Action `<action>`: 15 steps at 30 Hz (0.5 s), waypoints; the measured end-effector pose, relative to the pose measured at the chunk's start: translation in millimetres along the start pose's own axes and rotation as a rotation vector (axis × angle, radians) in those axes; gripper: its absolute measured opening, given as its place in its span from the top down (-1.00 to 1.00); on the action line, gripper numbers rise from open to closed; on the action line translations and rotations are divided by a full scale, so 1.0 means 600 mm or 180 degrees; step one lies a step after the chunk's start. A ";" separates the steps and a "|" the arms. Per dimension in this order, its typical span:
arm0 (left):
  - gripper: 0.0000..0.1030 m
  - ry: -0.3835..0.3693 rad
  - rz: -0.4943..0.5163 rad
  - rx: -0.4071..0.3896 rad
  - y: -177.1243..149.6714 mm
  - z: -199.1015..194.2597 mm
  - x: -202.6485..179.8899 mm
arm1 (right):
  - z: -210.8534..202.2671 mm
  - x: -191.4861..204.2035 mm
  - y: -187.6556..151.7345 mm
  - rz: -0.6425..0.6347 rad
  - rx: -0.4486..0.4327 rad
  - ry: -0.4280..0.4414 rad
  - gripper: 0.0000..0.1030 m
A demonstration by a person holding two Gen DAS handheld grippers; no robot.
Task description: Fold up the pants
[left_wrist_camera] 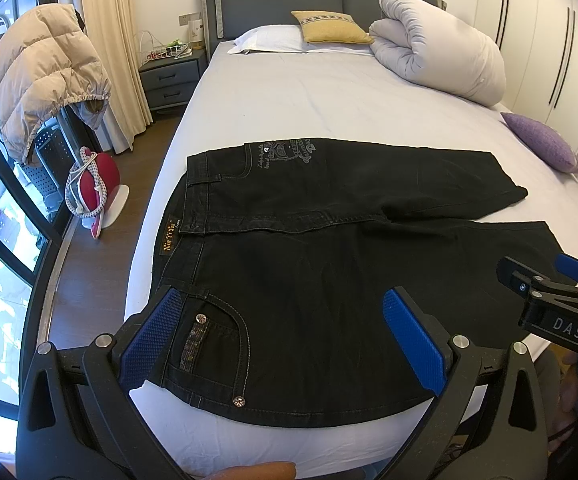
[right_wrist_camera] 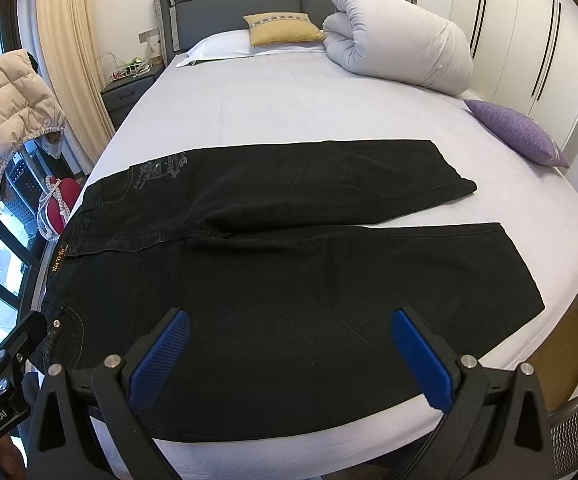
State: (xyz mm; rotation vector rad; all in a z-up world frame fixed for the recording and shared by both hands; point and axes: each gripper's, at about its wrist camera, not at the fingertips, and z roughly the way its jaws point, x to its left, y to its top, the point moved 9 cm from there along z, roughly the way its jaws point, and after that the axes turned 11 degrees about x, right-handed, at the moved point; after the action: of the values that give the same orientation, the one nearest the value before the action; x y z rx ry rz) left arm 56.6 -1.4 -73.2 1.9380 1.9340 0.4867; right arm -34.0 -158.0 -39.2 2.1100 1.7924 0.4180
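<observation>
Black jeans (left_wrist_camera: pixel 309 272) lie flat across the near part of the bed, waistband to the left, both legs spread apart toward the right; they also show in the right wrist view (right_wrist_camera: pixel 289 280). My left gripper (left_wrist_camera: pixel 285 340) is open above the near waistband corner by the front pocket, holding nothing. My right gripper (right_wrist_camera: pixel 289 356) is open above the near leg's front edge, holding nothing. The right gripper's body shows at the right of the left wrist view (left_wrist_camera: pixel 557 300), and the left gripper's body at the lower left of the right wrist view (right_wrist_camera: pixel 1 376).
The bed (right_wrist_camera: pixel 289 100) has a white sheet, a rolled duvet (right_wrist_camera: pixel 401 36), a yellow cushion (right_wrist_camera: pixel 281 28) and a purple cushion (right_wrist_camera: pixel 517 128). A nightstand (left_wrist_camera: pixel 169 76), a beige jacket (left_wrist_camera: pixel 45 76) and a red object (left_wrist_camera: pixel 97 184) stand left of the bed.
</observation>
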 end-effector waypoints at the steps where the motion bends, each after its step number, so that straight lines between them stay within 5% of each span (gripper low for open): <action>1: -1.00 0.0000 -0.0001 0.0002 -0.001 0.000 0.000 | 0.000 0.000 0.000 0.0001 0.0001 -0.0001 -1.00; 15: -1.00 -0.0004 0.0001 0.0002 0.001 0.000 0.000 | 0.001 0.003 -0.003 -0.0002 0.0010 -0.0003 -1.00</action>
State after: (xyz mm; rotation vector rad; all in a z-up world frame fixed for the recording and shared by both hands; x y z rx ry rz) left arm 57.0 -1.2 -72.7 1.9386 1.9331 0.4850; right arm -34.9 -156.1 -40.7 2.1113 1.7944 0.4141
